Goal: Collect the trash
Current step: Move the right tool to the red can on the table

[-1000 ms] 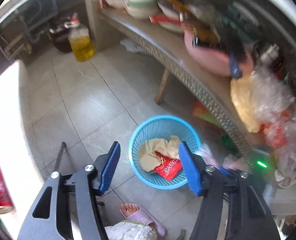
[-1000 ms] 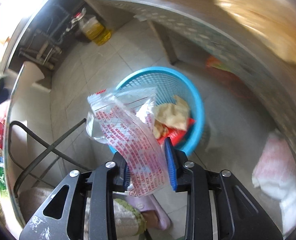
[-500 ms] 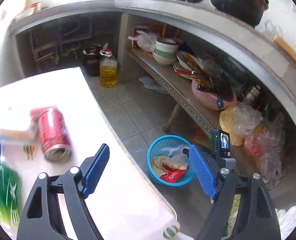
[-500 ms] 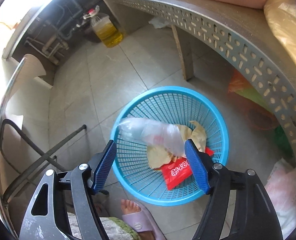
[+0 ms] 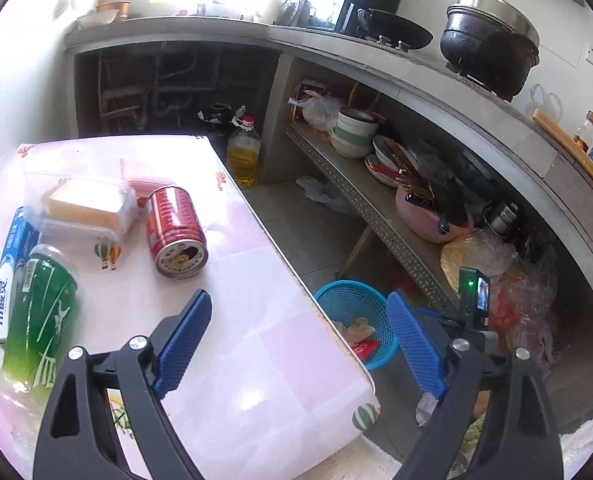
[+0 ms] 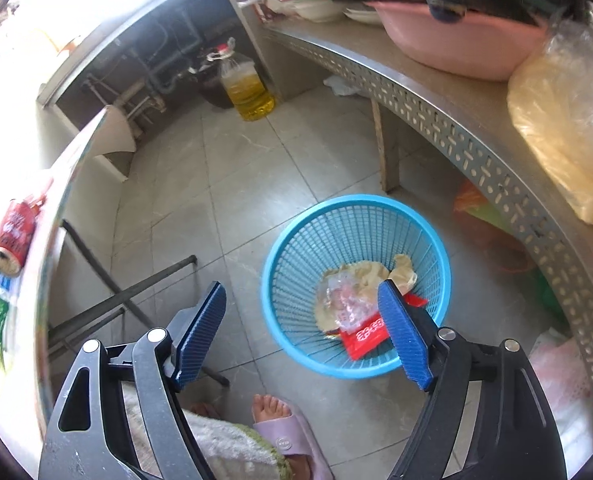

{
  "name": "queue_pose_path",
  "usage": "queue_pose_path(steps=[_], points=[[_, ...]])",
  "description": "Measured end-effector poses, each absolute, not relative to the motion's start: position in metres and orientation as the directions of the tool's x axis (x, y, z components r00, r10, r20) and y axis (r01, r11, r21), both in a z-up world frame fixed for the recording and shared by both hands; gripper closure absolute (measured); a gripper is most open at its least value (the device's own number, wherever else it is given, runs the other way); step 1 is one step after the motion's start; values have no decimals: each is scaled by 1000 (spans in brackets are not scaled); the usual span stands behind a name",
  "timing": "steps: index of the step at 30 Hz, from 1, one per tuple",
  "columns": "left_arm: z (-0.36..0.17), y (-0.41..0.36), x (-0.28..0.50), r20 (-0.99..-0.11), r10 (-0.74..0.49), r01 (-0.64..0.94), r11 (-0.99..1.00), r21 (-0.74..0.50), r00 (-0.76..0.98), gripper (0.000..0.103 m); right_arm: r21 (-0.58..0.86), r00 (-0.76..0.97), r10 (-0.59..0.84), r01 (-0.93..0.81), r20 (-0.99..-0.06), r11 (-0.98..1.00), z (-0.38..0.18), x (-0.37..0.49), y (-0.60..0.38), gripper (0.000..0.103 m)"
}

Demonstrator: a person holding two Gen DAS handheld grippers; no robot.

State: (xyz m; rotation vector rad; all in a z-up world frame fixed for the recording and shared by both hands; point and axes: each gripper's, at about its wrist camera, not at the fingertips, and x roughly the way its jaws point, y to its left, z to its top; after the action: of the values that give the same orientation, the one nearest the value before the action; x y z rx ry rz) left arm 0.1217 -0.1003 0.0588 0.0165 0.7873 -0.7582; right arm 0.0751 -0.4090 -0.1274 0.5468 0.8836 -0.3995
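Kitchen w/ grey tiled floor (image 6: 232, 184), pink-patterned table (image 5: 256, 360) on one side, long perforated metal shelf (image 6: 456, 136) on the other. Blue mesh basket (image 6: 296, 248) sits on the floor just beside the shelf leg; inside it: crumpled clear plastic bag (image 6: 344, 296) w/ red print, beige crumpled paper (image 6: 372, 270), red wrapper (image 6: 366, 338). Right gripper (image 6: 302, 334) hangs above the basket's near rim, jaws opening, nothing btwn them; bag lies below, clear of the pads. Person's foot in a pink slipper (image 6: 284, 436) just in front of the basket.

Left gripper (image 5: 298, 346) is over the table's near corner, jaws opening too, empty. More trash on the table: red can (image 5: 176, 232) on its side, green bottle (image 5: 36, 320) lying down, blue-and-white box (image 5: 6, 280) touching it, clear container (image 5: 80, 204) near the can. Basket shows past the table edge, partly hidden by the right-hand finger.

Beyond: oil bottle (image 6: 246, 86) on the floor by the pipes, pink basin (image 6: 456, 36) and a yellowish bag (image 6: 568, 120) on the shelf, black pot (image 5: 490, 46) up on the counter.
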Motion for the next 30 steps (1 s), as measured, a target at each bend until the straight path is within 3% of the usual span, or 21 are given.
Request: queue_pose_path(steps=[12, 19, 30], points=[[61, -50, 105, -607, -577, 573, 786, -232, 546, 11, 291, 650, -85, 449, -756, 845, -67, 69, -366, 16], [54, -32, 100, -604, -559, 549, 804, -228, 568, 10, 323, 704, -33, 367, -709, 872, -36, 72, -345, 15], [49, -1, 99, -603, -496, 465, 857, -223, 625, 10, 383, 732, 184, 113, -656, 917, -6, 122, -276, 15]])
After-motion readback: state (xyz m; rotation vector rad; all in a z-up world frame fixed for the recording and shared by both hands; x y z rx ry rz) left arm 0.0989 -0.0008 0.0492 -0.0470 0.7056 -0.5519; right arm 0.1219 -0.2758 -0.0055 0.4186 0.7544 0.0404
